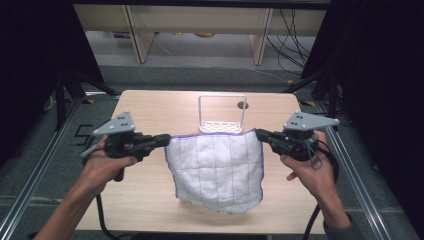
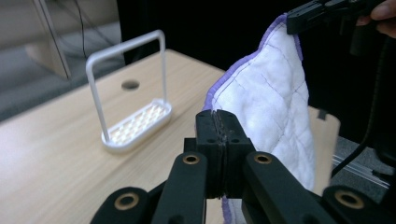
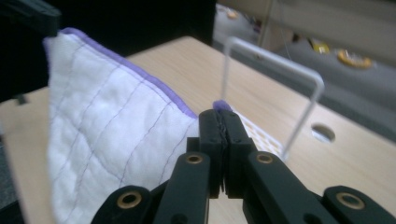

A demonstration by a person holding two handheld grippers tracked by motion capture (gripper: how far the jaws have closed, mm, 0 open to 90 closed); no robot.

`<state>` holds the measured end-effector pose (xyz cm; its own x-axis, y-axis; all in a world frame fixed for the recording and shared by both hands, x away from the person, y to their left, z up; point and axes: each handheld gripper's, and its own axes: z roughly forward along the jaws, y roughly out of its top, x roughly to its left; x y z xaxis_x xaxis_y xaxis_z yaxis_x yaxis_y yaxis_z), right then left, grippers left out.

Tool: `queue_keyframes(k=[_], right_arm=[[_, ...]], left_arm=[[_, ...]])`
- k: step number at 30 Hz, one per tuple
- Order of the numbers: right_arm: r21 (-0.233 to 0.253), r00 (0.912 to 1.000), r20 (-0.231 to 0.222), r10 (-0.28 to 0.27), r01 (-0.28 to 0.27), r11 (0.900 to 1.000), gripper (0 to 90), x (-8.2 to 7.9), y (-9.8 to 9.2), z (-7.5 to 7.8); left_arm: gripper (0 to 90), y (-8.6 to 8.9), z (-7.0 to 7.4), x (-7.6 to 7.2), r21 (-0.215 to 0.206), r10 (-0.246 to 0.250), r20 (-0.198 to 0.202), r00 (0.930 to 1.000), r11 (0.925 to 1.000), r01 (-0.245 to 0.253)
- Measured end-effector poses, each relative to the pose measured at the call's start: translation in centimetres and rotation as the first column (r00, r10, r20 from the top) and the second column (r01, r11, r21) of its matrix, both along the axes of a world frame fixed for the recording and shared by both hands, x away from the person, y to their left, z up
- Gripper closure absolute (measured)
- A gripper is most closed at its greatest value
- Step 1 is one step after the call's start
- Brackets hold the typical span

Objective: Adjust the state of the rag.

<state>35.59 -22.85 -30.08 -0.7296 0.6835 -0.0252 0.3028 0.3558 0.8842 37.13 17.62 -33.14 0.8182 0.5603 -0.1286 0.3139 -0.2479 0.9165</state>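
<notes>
Black jaws of the left gripper (image 2: 218, 122) were clamped on one upper corner of the white quilted cloth (image 1: 216, 167), and the right gripper (image 3: 219, 120) pinched the other; the cloth hung stretched between them above the wooden table (image 1: 145, 107), before the white rack (image 1: 222, 114)

The cloth (image 1: 217, 167) is soft quilted white fabric with purple stitched edging. The rack (image 1: 222, 114) looks like smooth white plastic. The table (image 1: 150, 190) is matt pale wood grain.
</notes>
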Motion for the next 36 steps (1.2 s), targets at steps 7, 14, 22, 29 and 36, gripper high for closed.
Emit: queue_keyframes(k=[7, 14, 22, 29, 36], right_arm=[[-0.030, 0.9727, -0.170, -0.158, 0.155, 0.987, 89.2, 8.7, -0.9, -9.1], [-0.111, 0.9445, -0.247, -0.217, 0.195, 0.975, 89.2, 12.8, -0.2, -14.1], [-0.223, 0.9366, -0.242, -0.254, 0.201, 0.954, 89.1, 15.0, 0.5, -17.0], [-0.257, 0.9093, -0.294, -0.295, 0.222, 0.941, 89.1, 15.2, 1.2, -18.5], [-0.280, 0.9088, -0.276, -0.313, 0.236, 0.931, 75.8, 15.6, 1.2, -18.9]], left_arm=[[88.3, -2.9, -9.7, 7.9, 0.060, 0.111, -0.136, 0.9844, 0.9928, -0.104], [88.2, -3.5, -14.6, 10.9, 0.125, 0.202, -0.176, 0.9635, 0.9754, -0.181], [87.1, -4.1, -15.7, 11.0, 0.166, 0.211, -0.171, 0.9625, 0.9691, -0.183], [87.1, -4.6, -16.7, 10.9, 0.233, 0.204, -0.183, 0.9618, 0.9594, -0.159], [78.6, -4.5, -17.0, 10.8, 0.295, 0.243, -0.172, 0.9547, 0.9374, -0.186]])
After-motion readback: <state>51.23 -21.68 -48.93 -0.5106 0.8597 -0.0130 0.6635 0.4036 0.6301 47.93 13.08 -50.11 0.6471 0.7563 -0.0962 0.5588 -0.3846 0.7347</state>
